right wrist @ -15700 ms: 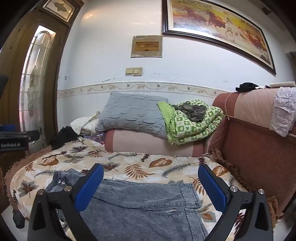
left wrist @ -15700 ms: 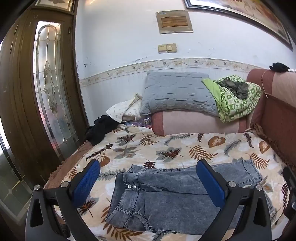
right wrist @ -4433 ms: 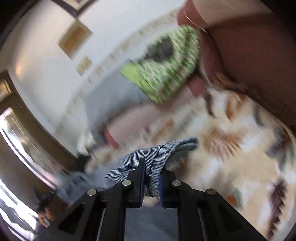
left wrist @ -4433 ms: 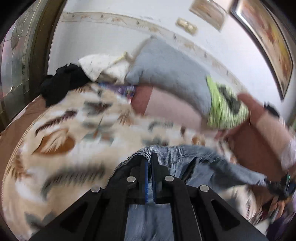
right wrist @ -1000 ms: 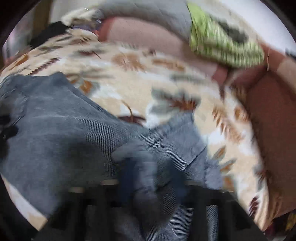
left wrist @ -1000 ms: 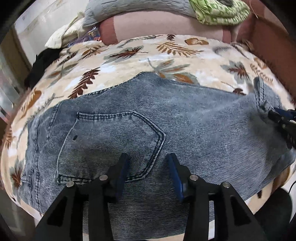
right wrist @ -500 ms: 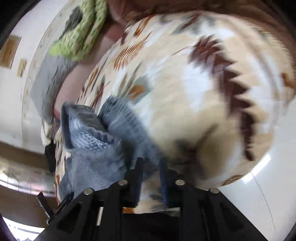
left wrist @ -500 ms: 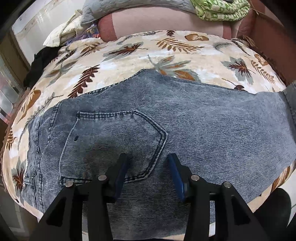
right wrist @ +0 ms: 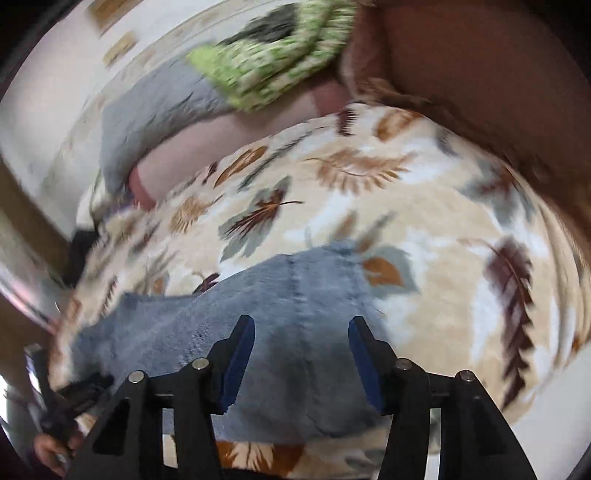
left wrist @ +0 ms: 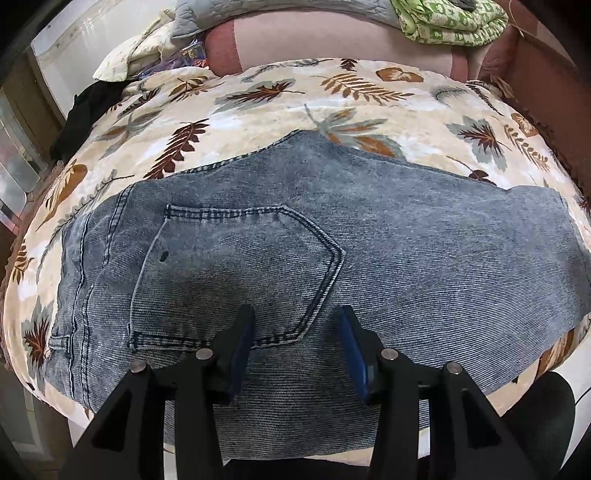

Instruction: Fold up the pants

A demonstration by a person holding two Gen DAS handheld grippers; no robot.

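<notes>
One fold looks done: the pants lie flat on the leaf-print bed, legs stacked, back pocket up; I judge the crosswise folds remain. My left gripper hovers half open over the pocket's corner, gripping nothing. My right gripper is opening above the denim, holding nothing.

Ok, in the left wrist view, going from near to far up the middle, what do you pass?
Left tool, open above the cloth → folded jeans with the back pocket facing up → leaf-print blanket → pink bolster → grey quilted pillow at the top edge.
</notes>
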